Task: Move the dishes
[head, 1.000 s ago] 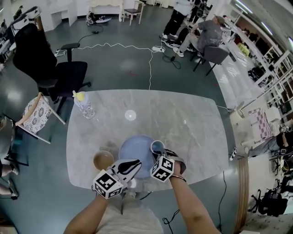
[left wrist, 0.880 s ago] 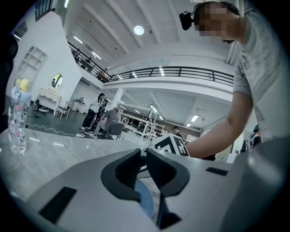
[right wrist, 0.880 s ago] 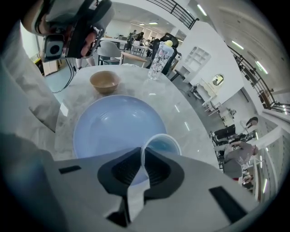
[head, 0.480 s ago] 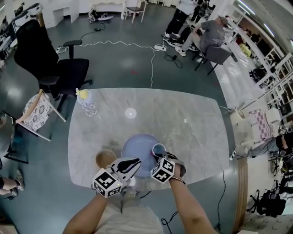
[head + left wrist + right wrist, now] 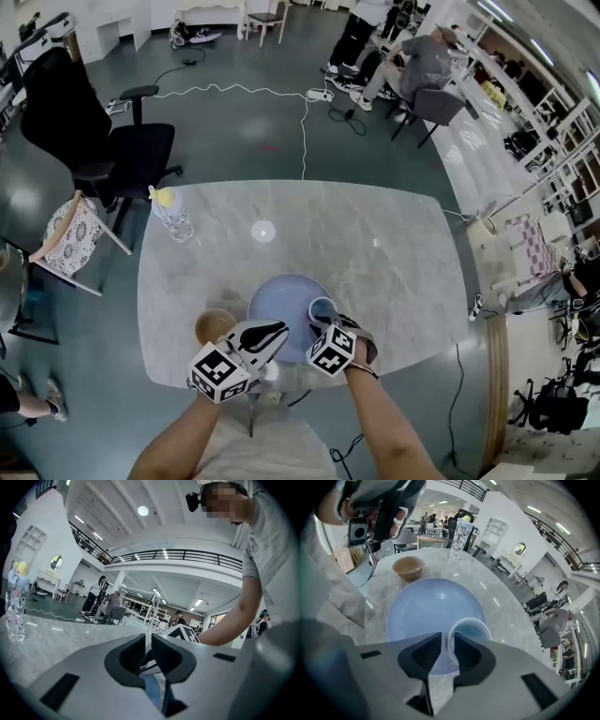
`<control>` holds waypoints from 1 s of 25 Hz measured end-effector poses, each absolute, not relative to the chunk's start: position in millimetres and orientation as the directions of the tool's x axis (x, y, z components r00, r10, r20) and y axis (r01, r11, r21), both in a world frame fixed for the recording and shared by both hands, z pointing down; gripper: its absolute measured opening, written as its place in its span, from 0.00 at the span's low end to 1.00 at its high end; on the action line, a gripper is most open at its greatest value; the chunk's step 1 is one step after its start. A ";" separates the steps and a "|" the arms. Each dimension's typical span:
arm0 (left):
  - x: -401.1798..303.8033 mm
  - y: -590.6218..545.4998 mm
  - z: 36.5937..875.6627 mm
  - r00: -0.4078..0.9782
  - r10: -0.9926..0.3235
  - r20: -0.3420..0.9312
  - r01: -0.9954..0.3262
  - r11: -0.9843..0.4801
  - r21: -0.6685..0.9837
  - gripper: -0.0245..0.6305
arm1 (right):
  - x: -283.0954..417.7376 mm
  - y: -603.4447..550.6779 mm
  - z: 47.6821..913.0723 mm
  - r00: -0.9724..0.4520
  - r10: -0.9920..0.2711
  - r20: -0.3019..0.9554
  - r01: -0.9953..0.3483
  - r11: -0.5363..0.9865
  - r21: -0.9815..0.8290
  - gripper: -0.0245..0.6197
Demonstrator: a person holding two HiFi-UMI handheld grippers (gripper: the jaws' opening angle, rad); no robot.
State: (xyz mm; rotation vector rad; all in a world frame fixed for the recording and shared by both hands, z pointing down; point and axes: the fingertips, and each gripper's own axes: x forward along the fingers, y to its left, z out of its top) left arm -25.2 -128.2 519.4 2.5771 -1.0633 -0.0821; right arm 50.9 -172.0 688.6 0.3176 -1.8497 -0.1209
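My right gripper (image 5: 446, 641) has its jaws drawn in tight on the near wall of a small blue cup (image 5: 471, 631), one jaw inside the rim and one outside. The cup is upright over the right side of a wide blue plate (image 5: 426, 606). I cannot tell whether it rests on the plate or hangs just above it.

My left gripper (image 5: 149, 641) has its jaws almost together. A strip of pale blue shows in the slit, and I take this to be the plate's near left rim, pinched.

The plate lies close to the near edge of a grey marble table (image 5: 394, 253). A brown bowl (image 5: 408, 567) sits just beside the plate on its left. A clear water bottle (image 5: 458, 538) with a yellow cap stands well apart at the far left.

The risks, as I judge them:
- **Cup grip:** It holds a single wall, so the cup could swing or slip free if I lift fast.
- **Pulling the plate:** Any pull toward me could carry the plate over the table edge.
- **Sliding left:** A sideways slide would knock the bowl.
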 end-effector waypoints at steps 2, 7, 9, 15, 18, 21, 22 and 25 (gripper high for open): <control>-26.3 -129.1 518.9 0.719 -0.691 0.078 -0.671 -0.659 0.341 0.09 | 50.1 -171.8 685.4 -0.273 -0.280 0.920 -0.168 0.956 0.241 0.20; -32.0 -128.8 518.7 0.721 -0.689 0.073 -0.667 -0.662 0.343 0.09 | 43.1 -168.0 668.7 -0.322 -0.295 0.899 -0.229 0.946 0.228 0.22; -34.8 -130.5 516.0 0.721 -0.690 0.065 -0.667 -0.664 0.337 0.09 | 39.3 -168.2 659.0 -0.339 -0.309 0.889 -0.240 0.942 0.235 0.23; -49.4 -133.4 502.2 0.708 -0.705 0.038 -0.676 -0.662 0.323 0.09 | 19.1 -166.2 635.2 -0.372 -0.329 0.868 -0.199 0.942 0.272 0.23; -61.5 -132.8 499.7 0.698 -0.716 0.024 -0.685 -0.657 0.315 0.09 | 1.7 -163.5 630.3 -0.388 -0.329 0.861 -0.161 0.944 0.288 0.23; -74.3 -129.6 496.0 0.684 -0.729 0.015 -0.696 -0.647 0.313 0.09 | -16.6 -157.0 626.4 -0.404 -0.316 0.858 -0.113 0.948 0.296 0.23; -80.2 -127.5 494.4 0.679 -0.734 0.013 -0.700 -0.642 0.312 0.09 | -24.0 -153.4 624.7 -0.410 -0.310 0.858 -0.094 0.950 0.298 0.23; -101.1 -119.5 492.2 0.658 -0.753 0.011 -0.718 -0.623 0.310 0.09 | -48.7 -139.7 620.6 -0.428 -0.286 0.858 -0.039 0.954 0.298 0.24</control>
